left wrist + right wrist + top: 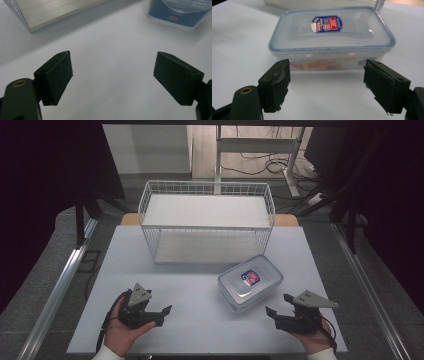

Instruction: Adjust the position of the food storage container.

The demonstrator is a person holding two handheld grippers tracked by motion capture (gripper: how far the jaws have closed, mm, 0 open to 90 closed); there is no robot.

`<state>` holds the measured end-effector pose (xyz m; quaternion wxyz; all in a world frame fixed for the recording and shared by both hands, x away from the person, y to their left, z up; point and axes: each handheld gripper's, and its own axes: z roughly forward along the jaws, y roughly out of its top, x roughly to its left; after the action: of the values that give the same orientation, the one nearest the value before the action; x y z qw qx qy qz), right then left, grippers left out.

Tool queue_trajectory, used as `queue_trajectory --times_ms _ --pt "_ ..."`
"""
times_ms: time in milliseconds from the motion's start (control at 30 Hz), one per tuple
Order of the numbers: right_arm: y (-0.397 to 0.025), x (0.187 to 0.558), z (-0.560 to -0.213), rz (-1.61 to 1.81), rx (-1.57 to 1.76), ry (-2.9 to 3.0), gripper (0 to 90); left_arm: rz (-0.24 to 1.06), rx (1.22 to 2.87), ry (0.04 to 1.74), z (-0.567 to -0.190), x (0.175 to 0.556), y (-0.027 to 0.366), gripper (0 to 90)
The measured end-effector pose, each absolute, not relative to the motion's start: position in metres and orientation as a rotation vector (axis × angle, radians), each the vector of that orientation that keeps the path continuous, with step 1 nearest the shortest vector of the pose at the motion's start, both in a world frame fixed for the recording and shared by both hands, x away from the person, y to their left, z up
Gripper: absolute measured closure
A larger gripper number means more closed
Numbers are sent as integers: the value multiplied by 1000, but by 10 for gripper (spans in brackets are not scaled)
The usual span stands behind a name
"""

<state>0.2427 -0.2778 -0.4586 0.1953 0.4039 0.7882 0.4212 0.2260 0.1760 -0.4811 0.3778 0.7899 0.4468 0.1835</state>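
Two tools, left tool [161,311] and right tool [278,306], gape wide; the container's [250,282] orange contents are blurred.

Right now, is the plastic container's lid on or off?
On. The clear container wears its blue-rimmed lid flat on top, sticker upward.

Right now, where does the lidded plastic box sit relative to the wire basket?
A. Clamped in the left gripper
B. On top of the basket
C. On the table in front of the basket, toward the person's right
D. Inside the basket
C: the plastic box rests on the table, nearer the person than the wire basket, close to the open right gripper.
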Motion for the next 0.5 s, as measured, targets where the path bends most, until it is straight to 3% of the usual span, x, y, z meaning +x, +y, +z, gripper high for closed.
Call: queue_trajectory --times_ms 500 --pt "-276 264 -463 1157 1144 2292 248 455 2069 1182 -493 228 184 174"
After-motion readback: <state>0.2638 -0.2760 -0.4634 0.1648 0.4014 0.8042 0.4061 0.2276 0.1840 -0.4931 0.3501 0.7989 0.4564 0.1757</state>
